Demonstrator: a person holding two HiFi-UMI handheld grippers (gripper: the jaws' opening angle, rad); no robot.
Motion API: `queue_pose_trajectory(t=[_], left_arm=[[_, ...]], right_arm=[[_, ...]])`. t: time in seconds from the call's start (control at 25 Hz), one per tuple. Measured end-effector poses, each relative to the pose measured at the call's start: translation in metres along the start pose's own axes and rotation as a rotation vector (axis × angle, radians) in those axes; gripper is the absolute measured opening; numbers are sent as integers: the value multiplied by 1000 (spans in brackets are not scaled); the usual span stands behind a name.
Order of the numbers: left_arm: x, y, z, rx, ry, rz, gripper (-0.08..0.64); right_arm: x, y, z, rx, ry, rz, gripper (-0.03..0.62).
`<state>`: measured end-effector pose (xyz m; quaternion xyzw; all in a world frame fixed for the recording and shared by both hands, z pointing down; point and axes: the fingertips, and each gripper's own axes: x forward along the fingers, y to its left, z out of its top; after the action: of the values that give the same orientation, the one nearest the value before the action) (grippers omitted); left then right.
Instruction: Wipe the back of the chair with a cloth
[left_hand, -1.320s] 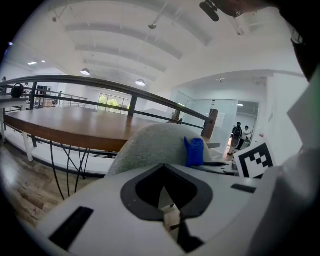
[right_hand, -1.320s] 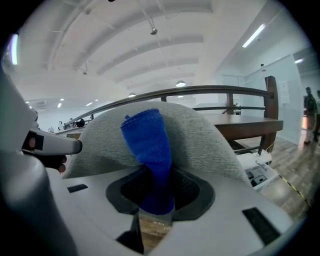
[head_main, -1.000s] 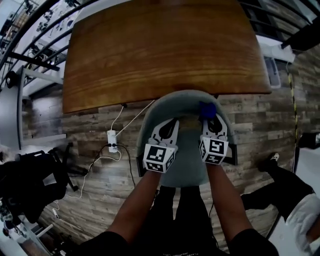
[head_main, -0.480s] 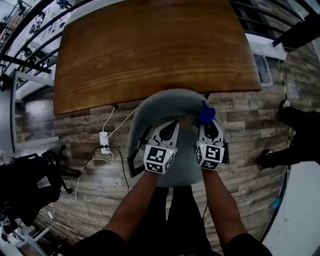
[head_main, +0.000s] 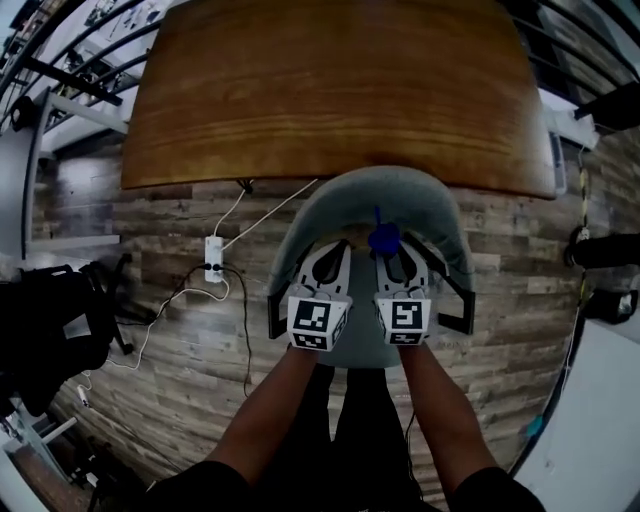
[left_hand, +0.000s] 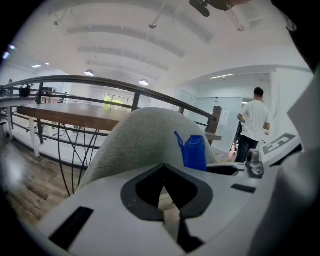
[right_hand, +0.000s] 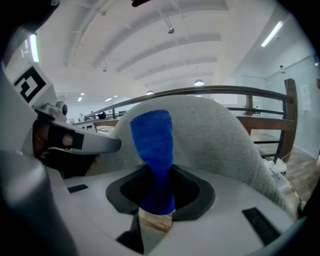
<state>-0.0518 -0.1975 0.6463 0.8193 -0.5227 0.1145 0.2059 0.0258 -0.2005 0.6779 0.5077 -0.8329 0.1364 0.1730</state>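
Cloth (right_hand: 151, 145) clamped btwn R gripper (right_hand: 156, 202) jaws.

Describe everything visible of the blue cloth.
The cloth is bright blue and soft-looking, with a fine knitted or terry texture. It is bunched into a narrow upright roll. Its lower end is pinched in the right tool, and its free end stands up with a thin corner sticking out on top. It stands close in front of the grey padded chair back; whether it touches the chair can't be told.
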Motion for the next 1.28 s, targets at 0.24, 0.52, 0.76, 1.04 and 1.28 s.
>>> queue_pose_trajectory(t=[0.24,0.52,0.76,1.04,1.28], left_arm=[[-22,33,-25,-23,-9,109,6],[-43,65,-48,-55,-31,201,6],[-53,86,-57,-120,-34,272,6],[-49,89,-67,-113,-24,252,6],[-40,88,-72,-125,-14,235,6]], right_arm=[[23,44,-13,-40,5,134,110],[47,102,-25,-70,-4,287,110],[65,130,-27,-108,6,375,110],[82,139,-32,-123,-9,387,110],[88,133,-34,-124,-27,374,110]])
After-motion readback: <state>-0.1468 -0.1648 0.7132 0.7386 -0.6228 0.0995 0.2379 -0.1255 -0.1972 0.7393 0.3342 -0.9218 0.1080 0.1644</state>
